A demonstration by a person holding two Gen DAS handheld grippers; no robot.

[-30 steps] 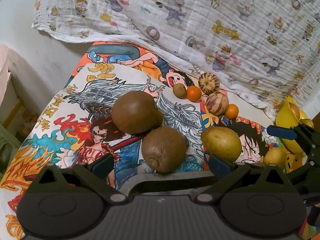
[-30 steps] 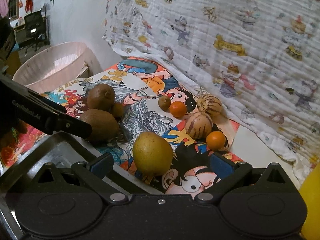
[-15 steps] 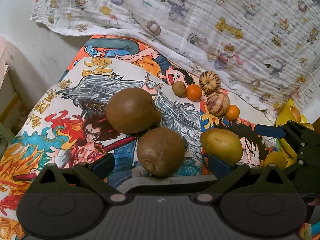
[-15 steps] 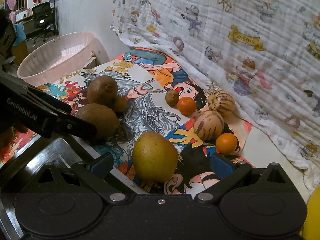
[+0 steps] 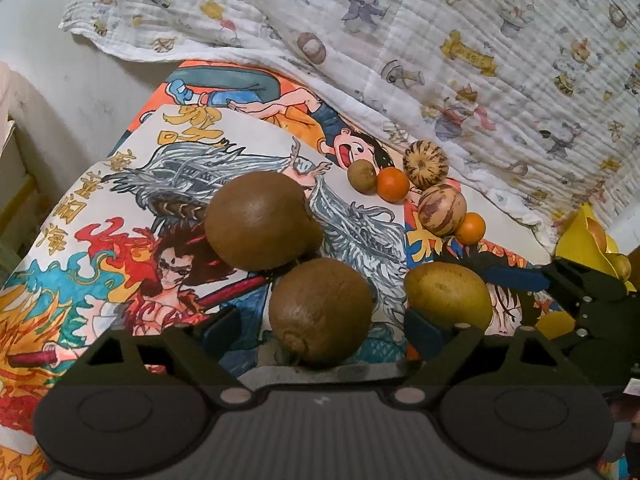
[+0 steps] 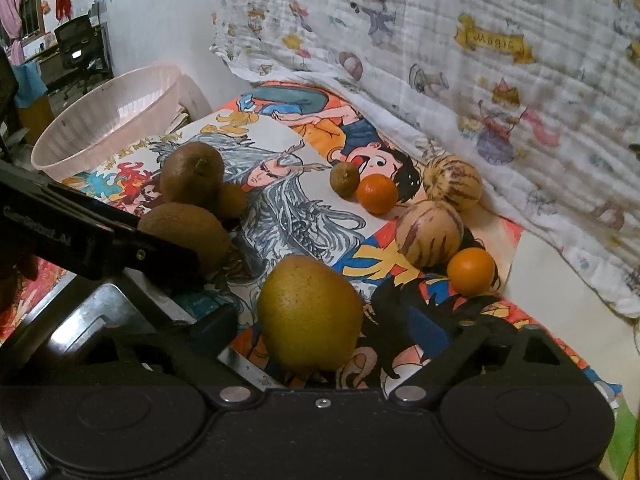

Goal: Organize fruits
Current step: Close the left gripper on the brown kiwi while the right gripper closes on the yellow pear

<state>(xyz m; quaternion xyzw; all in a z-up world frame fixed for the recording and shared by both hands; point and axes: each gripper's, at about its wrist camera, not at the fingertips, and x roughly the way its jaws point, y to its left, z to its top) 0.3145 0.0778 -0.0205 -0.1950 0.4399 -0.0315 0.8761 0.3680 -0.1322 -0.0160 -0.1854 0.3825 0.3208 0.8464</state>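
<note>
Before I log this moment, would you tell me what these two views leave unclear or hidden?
- Small brown fruit: right wrist view shows it; in the left wrist view the far kiwi hides nearly all of it.
- Yellow container: cut off by the left view's right edge, contents unclear.
- Pink basket: inside not readable.
- Kiwi and pear: whether the closing jaws touch them yet.

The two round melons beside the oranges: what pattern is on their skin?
Pale cream-yellow skin with dark purplish-brown stripes running top to bottom on both melons; clearest in the right wrist view.
</note>
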